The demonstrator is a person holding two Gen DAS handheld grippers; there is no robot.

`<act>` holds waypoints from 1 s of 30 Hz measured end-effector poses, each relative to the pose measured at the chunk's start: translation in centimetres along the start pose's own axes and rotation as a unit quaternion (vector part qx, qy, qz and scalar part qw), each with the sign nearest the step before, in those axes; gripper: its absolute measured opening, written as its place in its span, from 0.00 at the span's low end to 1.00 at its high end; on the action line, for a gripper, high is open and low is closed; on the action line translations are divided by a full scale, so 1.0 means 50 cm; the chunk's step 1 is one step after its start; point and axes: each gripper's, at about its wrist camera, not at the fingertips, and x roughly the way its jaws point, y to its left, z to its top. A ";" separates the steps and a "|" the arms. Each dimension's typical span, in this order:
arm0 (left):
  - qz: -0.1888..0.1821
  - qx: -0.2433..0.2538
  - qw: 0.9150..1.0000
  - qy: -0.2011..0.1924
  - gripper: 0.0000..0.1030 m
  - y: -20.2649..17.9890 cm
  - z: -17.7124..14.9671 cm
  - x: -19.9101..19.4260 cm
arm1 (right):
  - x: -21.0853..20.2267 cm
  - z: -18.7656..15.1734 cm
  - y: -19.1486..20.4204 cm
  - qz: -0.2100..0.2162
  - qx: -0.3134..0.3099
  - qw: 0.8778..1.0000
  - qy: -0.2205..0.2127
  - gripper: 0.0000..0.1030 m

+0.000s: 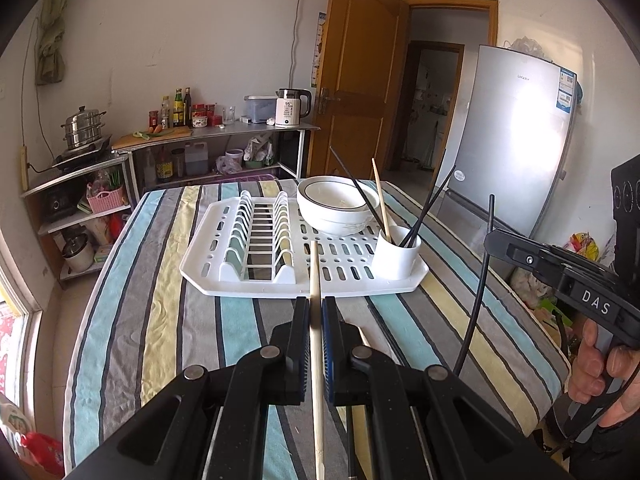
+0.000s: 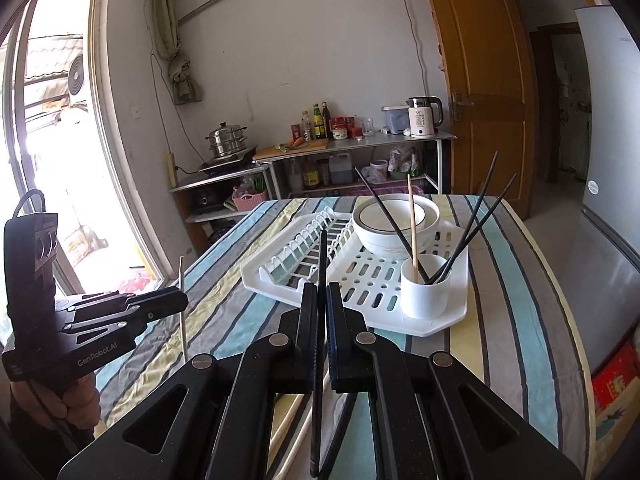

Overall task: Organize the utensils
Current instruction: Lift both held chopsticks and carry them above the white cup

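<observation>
My left gripper (image 1: 316, 308) is shut on a light wooden chopstick (image 1: 316, 276), held above the striped table and pointing at the white dish rack (image 1: 280, 284). My right gripper (image 2: 322, 296) is shut on a black chopstick (image 2: 322, 256); in the left wrist view it shows at the right (image 1: 490, 240) with the black chopstick (image 1: 480, 280) upright. The white cup (image 1: 396, 258) on the rack's right corner holds one wooden and three black chopsticks; it also shows in the right wrist view (image 2: 424, 292). More chopsticks (image 2: 296, 420) lie on the table under the grippers.
Stacked white bowls (image 1: 336, 204) sit on the rack behind the cup. The rack's plate slots (image 1: 260, 236) are on its left. A silver fridge (image 1: 516, 140) stands to the right of the table. Shelves with a pot, bottles and a kettle line the far wall.
</observation>
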 end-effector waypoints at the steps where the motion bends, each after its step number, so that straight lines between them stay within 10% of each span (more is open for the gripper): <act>1: -0.001 0.000 1.000 -0.001 0.06 -0.001 0.002 -0.001 | -0.005 0.002 0.000 -0.001 0.000 1.000 -0.003 0.04; 30: -0.050 0.036 0.998 -0.008 0.06 -0.094 0.091 0.043 | -0.054 0.041 -0.029 -0.041 -0.022 0.998 -0.034 0.04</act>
